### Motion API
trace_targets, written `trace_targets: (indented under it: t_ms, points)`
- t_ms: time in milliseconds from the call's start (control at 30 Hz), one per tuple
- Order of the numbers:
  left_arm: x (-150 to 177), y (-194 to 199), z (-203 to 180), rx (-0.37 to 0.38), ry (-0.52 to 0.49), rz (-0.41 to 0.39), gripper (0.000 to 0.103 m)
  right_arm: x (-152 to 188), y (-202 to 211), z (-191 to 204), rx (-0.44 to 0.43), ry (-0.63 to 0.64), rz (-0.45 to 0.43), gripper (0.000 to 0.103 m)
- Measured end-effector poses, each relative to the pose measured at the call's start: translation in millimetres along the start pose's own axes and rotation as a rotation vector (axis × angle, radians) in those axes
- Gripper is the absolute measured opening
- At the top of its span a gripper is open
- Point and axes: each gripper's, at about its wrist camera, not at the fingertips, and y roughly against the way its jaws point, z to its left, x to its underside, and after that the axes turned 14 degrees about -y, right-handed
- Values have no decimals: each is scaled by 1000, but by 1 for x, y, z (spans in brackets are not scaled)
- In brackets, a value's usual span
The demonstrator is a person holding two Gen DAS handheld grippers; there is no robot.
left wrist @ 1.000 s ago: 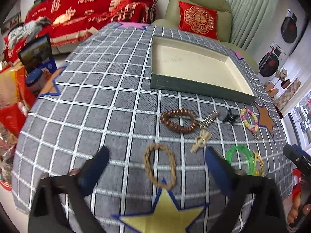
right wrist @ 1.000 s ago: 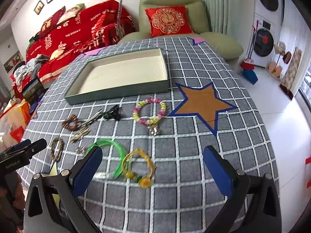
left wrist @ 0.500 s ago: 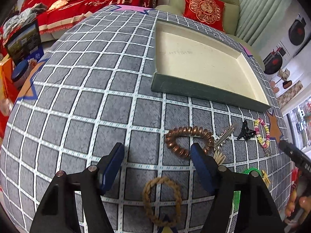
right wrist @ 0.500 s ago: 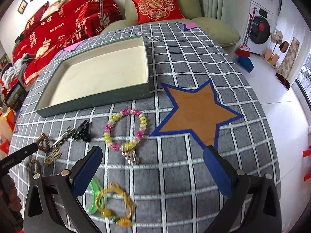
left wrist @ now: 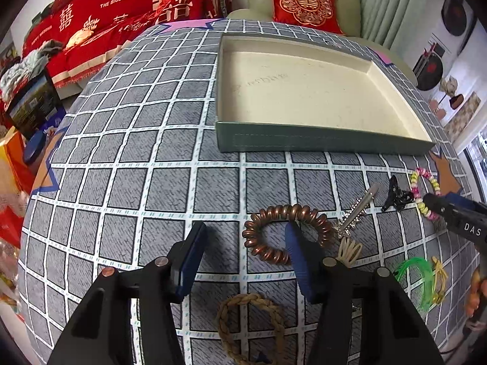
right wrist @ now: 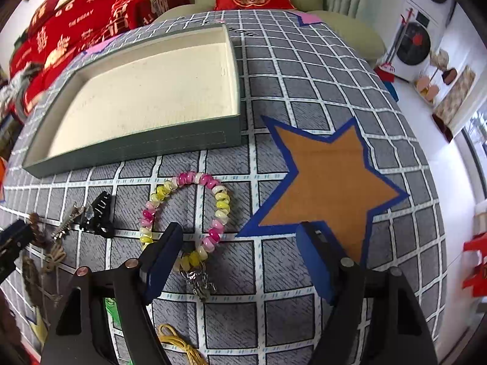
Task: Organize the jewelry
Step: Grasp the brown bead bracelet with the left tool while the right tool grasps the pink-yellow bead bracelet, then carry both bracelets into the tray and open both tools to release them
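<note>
A copper coil bracelet lies on the grey checked cloth in front of the green box. My left gripper hovers low over it, jaws closing. Its right finger stands over the loop, and the loop's left arc lies between the fingers, untouched. In the right wrist view a pink and yellow bead bracelet lies below the box. My right gripper is also closing. Its left finger covers the loop's lower left, and the loop's right arc lies between the pads, not gripped.
A braided rope bracelet, silver hair clip, black claw clip, green bangle and yellow cord bracelet lie along the near side of the table. A brown star patch lies right of the bead bracelet.
Both grippers moved forward and down toward the cloth and their jaws narrowed. The left went from the rope bracelet to the copper coil, the right from the yellow cord to the bead bracelet.
</note>
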Motion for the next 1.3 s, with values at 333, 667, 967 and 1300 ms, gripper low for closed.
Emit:
trace_targets:
  t_ms: [333,667,967,1300]
  points:
    - [-1,3,-10,29,-40,-23,23,1,4,11,-38,34,13,38]
    - [1,19,-1,117,2,-77,23,0,19,-2,-111,-18,-25,10]
    - [-23,59,4,163,28,-150,23,-25,66,-1,-218,-26,-92,10]
    - [-85,75,10,169,18,-206,17,-73,97,33,-307,7,-148,10]
